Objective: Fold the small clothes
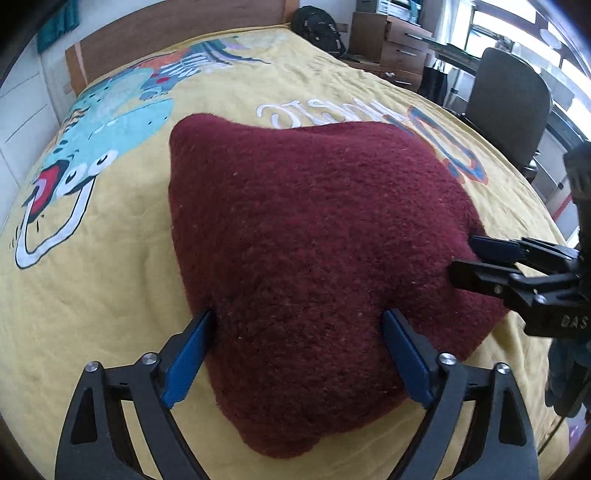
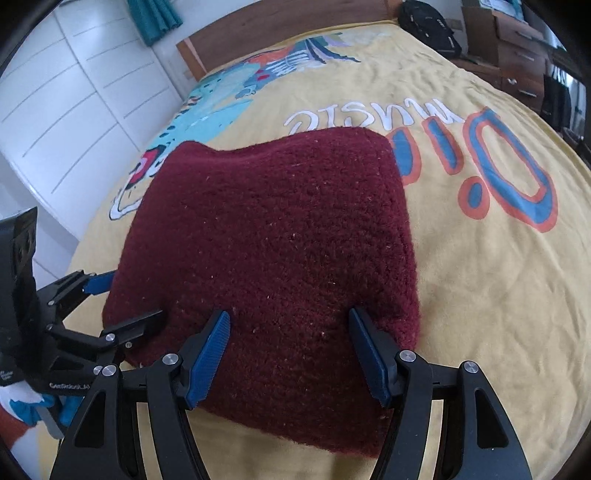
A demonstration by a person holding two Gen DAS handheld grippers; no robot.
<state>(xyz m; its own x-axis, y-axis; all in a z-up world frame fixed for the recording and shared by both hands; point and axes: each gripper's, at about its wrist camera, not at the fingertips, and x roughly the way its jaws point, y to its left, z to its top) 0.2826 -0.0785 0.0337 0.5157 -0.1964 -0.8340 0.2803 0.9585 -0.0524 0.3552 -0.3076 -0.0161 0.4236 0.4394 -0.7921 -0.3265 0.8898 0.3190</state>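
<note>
A dark red knitted cloth [image 1: 314, 240] lies folded flat on a yellow bedspread [image 1: 110, 295] printed with a cartoon figure and lettering, roughly in the middle of the bed. Bare bedspread surrounds it on all sides, wide toward the wooden headboard [image 1: 177, 33] and toward the side with the desk chair [image 1: 509, 107]; white cupboard doors [image 2: 62, 92] stand past the opposite bed edge.

The cloth reads as a rough rectangle, its longer run stretching from the grippers toward the headboard. Its far edge is wavy, and its near corner is rounded.

The left gripper [image 1: 299, 354] has its jaws spread wide over the near part of the cloth, with the blue pads [image 1: 188, 358] standing apart from each other and nothing pinched between them. The right gripper [image 2: 291, 350] also stands with jaws apart, above the near edge of the cloth, squeezing nothing. Each gripper shows at the side of the other's view, close by the cloth's near corners.
</note>
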